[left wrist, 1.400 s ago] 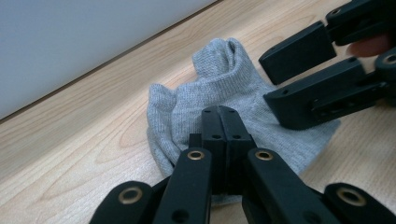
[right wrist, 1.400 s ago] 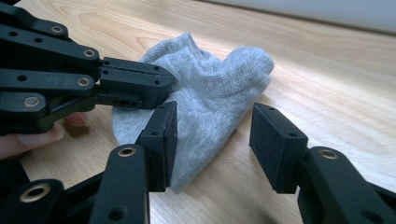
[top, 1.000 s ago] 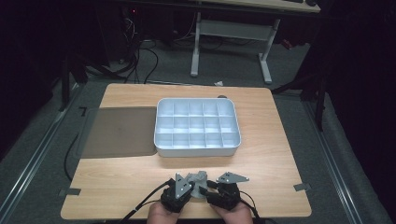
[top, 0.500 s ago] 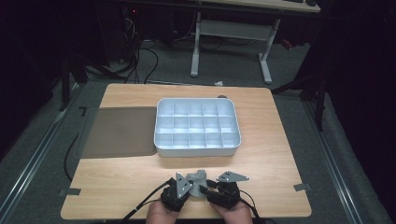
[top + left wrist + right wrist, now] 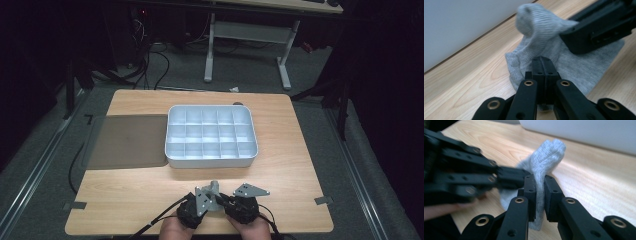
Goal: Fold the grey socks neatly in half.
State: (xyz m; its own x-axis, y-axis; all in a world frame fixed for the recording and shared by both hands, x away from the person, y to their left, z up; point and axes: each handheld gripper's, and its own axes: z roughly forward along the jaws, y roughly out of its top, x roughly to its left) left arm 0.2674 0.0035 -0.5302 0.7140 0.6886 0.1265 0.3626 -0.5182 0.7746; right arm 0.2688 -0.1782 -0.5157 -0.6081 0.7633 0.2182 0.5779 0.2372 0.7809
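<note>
Between claws (image 5: 539,187): grey sock (image 5: 544,157) (unlabelled).

Sock (image 5: 546,157): grey knitted cloth, fine ribbed weave, soft and matt. Table (image 5: 280,165): light wood with visible grain, smooth, low sheen. Tray (image 5: 210,159): pale blue-white plastic, smooth, faintly glossy walls. Mat (image 5: 127,141): dark grey-brown, flat, matt surface. Left tongs (image 5: 541,65) and right tongs (image 5: 540,187): black matt plastic links with brass-coloured metal rivets. Plates on top of the tongs: grey metal, dull finish.
</note>
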